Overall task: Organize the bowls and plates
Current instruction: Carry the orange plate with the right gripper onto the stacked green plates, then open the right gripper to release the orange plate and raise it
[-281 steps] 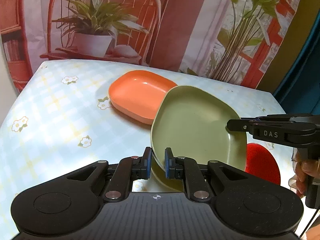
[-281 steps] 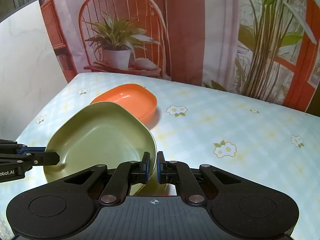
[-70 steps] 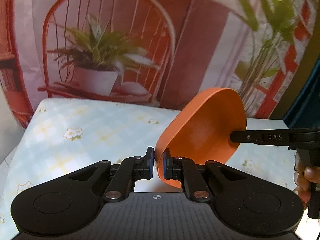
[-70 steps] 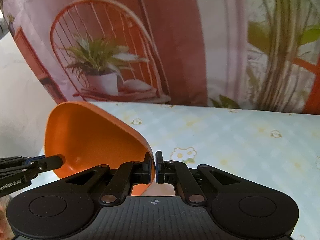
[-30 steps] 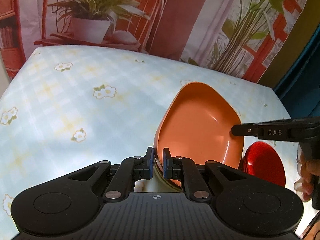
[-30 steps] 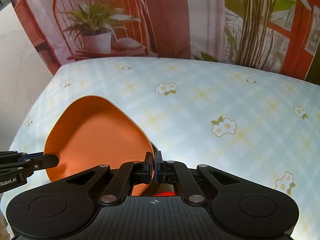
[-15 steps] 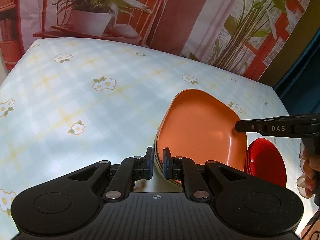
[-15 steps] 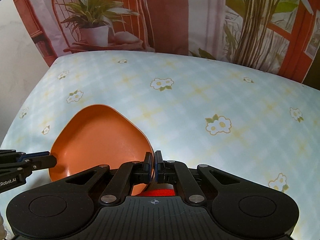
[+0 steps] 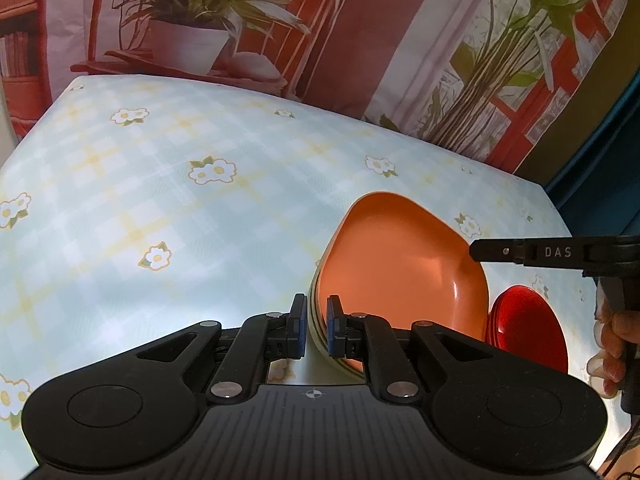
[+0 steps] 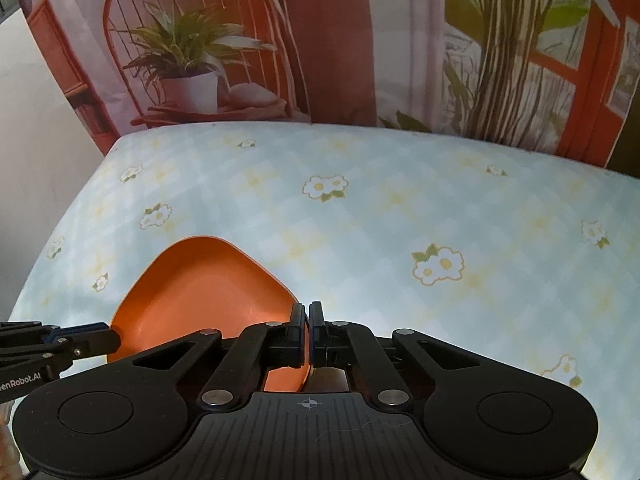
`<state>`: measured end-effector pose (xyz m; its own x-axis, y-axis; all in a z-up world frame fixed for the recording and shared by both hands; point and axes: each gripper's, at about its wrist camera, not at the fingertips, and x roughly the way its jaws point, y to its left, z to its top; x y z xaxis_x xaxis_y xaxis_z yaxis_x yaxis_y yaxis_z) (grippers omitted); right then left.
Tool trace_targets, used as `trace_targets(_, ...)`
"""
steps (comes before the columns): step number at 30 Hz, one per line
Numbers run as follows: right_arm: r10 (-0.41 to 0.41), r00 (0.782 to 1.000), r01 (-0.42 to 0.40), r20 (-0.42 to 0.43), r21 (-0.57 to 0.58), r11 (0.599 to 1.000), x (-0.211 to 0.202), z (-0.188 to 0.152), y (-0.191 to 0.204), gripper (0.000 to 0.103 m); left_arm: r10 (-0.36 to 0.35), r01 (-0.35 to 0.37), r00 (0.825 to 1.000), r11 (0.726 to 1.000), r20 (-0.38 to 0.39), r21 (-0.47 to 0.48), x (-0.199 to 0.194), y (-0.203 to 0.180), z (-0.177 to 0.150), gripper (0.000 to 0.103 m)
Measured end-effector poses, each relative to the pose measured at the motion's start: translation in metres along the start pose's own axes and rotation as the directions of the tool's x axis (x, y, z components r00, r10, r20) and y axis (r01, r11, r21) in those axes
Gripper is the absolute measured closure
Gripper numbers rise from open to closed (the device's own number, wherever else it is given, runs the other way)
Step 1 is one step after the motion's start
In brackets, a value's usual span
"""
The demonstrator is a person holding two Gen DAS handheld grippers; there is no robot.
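I am holding the orange plate by opposite rims: my left tongs are clamping its near edge together with the green plate nested underneath (only a thin olive sliver is showing), and my right tongs are pinching the far rim. The stack is sitting on the flowered desk. Red plates are lying just beside it, partly hidden behind the orange one.
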<state>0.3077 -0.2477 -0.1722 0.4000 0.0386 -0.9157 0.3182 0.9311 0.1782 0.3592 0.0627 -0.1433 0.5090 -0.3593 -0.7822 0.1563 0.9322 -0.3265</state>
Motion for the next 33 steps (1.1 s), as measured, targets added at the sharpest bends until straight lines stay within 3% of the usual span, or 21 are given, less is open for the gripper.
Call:
trace_targets(9, -0.017, 1.0, 0.017, 0.004, -0.002, 1.0, 0.001, -0.004, 0.005, 0.101, 0.013, -0.013, 1.0, 1.0, 0.002, 0.006, -0.004, -0.002, 0.001, 0.09)
trace_targets(12, -0.003, 0.999, 0.003, 0.036, 0.001, 1.0, -0.009, -0.007, 0.004, 0.09, 0.028, -0.028, 0.999, 0.999, 0.02, 0.02, -0.011, -0.007, 0.002, 0.089)
trace_targets(20, -0.01, 0.994, 0.021, 0.11, -0.096, 0.995, -0.041, -0.024, 0.004, 0.082, 0.028, -0.03, 0.997, 0.999, 0.067, 0.022, -0.038, -0.034, -0.004, 0.087)
trace_targets(22, -0.008, 0.992, 0.022, 0.125, -0.113, 0.993, -0.05, -0.03, 0.001, 0.079, 0.025, -0.027, 0.997, 0.999, 0.072, 0.03, -0.042, -0.042, -0.008, 0.081)
trace_targets(25, -0.002, 0.989, 0.017, 0.145, -0.102, 0.995, -0.062, -0.038, -0.009, 0.076, 0.022, -0.025, 0.996, 0.999, 0.083, 0.047, -0.047, -0.056, -0.014, 0.073)
trace_targets(33, -0.006, 0.978, 0.009, 0.209, -0.014, 1.0, -0.088, -0.064, -0.049, 0.073, 0.022, -0.027, 0.997, 0.997, 0.076, 0.077, -0.045, -0.081, -0.03, 0.073)
